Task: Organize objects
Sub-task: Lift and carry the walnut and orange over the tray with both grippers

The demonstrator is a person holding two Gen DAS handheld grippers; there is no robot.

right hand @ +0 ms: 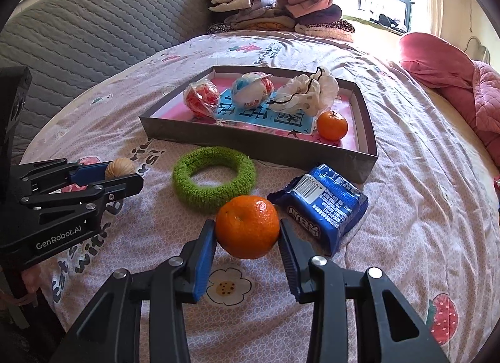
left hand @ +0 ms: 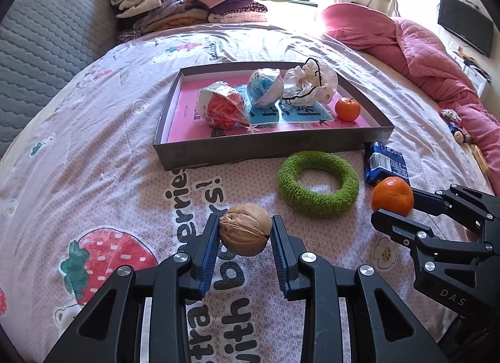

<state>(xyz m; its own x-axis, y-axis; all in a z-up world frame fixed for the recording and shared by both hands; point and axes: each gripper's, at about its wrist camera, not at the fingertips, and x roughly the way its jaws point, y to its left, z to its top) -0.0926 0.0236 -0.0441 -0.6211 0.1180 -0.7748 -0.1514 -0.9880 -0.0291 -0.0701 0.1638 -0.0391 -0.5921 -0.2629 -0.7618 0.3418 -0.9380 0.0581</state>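
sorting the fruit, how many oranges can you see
2. One orange is gripped in the right claw above the bedsheet; the other orange sits inside the tray, near its right corner. None appear hidden.

Snack packet [left hand: 387,163] label (perhaps blurred), unreadable

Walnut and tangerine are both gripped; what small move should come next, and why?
Probably carry the walnut in the left gripper forward over the box wall. A tangerine already lies inside, so the held tangerine in the right gripper likely follows.
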